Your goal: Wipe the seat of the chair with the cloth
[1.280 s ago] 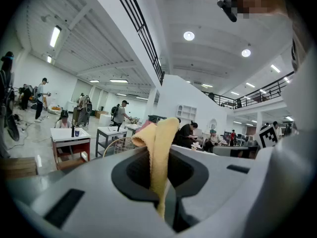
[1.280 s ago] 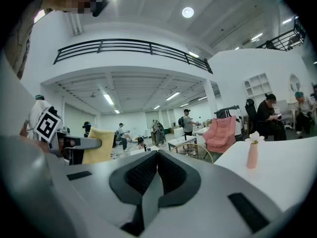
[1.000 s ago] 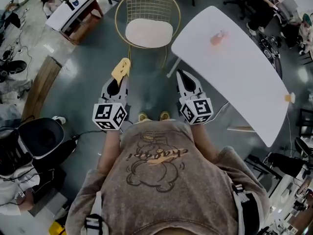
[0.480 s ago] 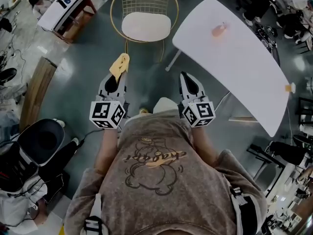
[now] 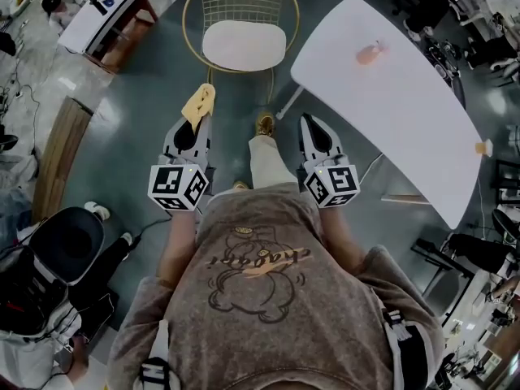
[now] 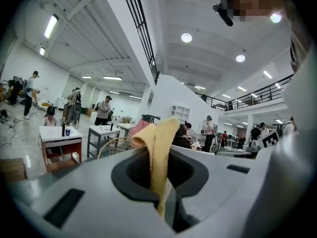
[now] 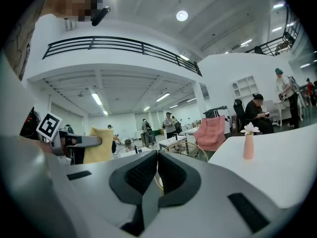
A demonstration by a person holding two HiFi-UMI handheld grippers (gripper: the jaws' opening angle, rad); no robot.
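a long white desk [image 5: 406,112] runs along the right. just beside its left end stands a gold wire chair [image 5: 240,2] with a white seat pad [image 5: 244,45]. the person stands short of the chair on the grey floor [image 5: 138,112], one shoe [image 5: 265,124] set forward between the two tools. the left hand-held gripper [image 5: 197,122] is pinching a yellow cloth [image 5: 199,102], which pokes out past the jaws and flops over, well apart from the seat. the right hand-held gripper [image 5: 309,123] has its jaws pressed together on nothing. a small pink vase [image 5: 368,54] stands on the desk.
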